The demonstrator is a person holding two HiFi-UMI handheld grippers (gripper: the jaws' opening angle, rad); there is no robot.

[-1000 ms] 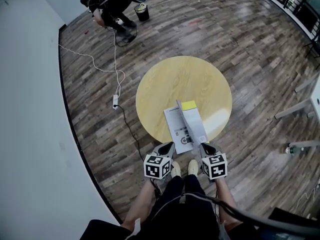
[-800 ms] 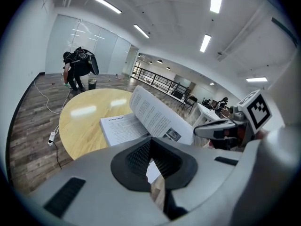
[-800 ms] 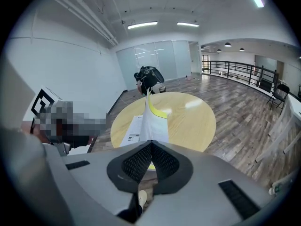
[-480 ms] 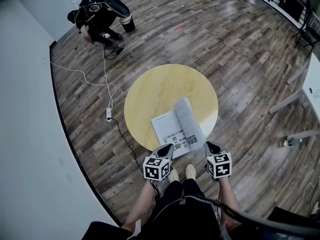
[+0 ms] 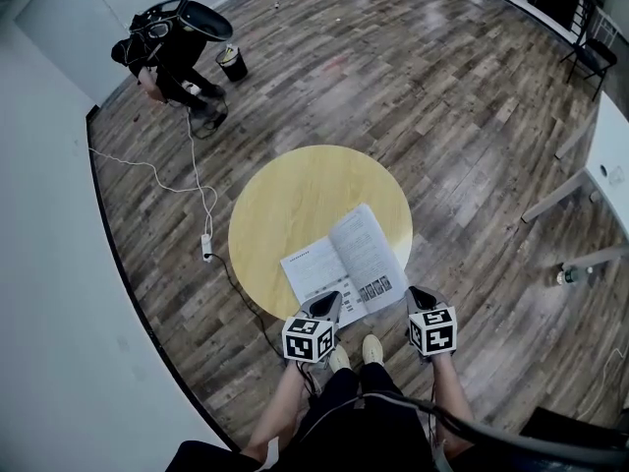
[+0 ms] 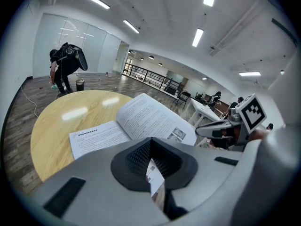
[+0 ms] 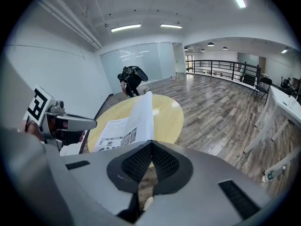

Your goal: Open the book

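A thin printed book [image 5: 344,262] lies open at the near edge of the round yellow table [image 5: 295,190]. Its left page rests flat. The right page [image 7: 141,111] still curves up from the spine. My right gripper [image 5: 416,295] is shut on that page's near outer corner; from the left gripper view its closed tip [image 6: 199,132] meets the corner. My left gripper [image 5: 330,301] is shut, with its tip over the near edge of the left page [image 6: 96,138]. Print shows under its jaws. Whether it pinches the paper I cannot tell.
A person [image 5: 167,42] bends over at the far left beside a dark bucket [image 5: 231,62]. A white cable and power strip [image 5: 205,246] lie left of the table. White table legs [image 5: 580,180] and a bottle [image 5: 565,275] are at the right. My shoes [image 5: 374,347] stand below.
The page that stood upright along the spine has swung over to the right with my right gripper, and it now covers the yellow cover. Both grippers have shifted right along the table's edge.
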